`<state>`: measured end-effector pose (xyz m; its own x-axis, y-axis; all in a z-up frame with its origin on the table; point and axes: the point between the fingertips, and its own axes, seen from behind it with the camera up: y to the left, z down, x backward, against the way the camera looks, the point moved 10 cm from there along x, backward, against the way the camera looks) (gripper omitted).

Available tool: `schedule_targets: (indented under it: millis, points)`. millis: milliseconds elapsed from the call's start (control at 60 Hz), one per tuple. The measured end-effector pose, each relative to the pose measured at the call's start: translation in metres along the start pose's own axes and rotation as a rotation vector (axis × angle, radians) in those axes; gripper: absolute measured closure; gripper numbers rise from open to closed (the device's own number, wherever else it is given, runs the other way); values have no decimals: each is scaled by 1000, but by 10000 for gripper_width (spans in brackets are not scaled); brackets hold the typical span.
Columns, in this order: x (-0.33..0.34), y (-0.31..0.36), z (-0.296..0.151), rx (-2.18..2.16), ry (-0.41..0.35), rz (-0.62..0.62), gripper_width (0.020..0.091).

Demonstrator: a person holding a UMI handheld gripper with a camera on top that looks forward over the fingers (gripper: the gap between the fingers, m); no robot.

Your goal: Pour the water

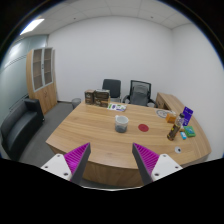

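A clear cup or small container point(121, 123) stands near the middle of the large wooden conference table point(95, 130), well beyond my fingers. My gripper point(112, 160) hangs high above the table's near edge, open, its two magenta pads point(74, 157) spread wide with nothing between them. Several small items, among them an orange bottle point(172, 130), cluster at the right end of the table; it is too small to tell which one holds water.
A round dark coaster point(145, 128) lies right of the cup. Two office chairs point(139, 92) stand behind the table, a black sofa point(17, 128) at the left, a wooden cabinet point(42, 82) in the far left corner. Boxes point(97, 98) sit at the table's far edge.
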<state>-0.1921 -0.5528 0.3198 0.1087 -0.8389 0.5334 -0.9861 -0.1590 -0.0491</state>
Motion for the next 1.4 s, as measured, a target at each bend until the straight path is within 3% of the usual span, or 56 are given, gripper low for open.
schedule_targets:
  millis: [217, 467, 867, 1150, 1233, 1317, 1400]
  points:
    - [-21, -39, 14, -42, 24, 70, 246]
    - [-63, -155, 49, -110, 55, 181, 245]
    - [-212, -389, 58, -199, -58, 258, 251]
    - [-328, -465, 42, -178, -107, 223, 264]
    - [-348, -470, 40, -171, -124, 202, 352]
    - [-360, -469, 38, -144, -146, 200, 553]
    - [-364, -470, 36, -127, -169, 205, 585]
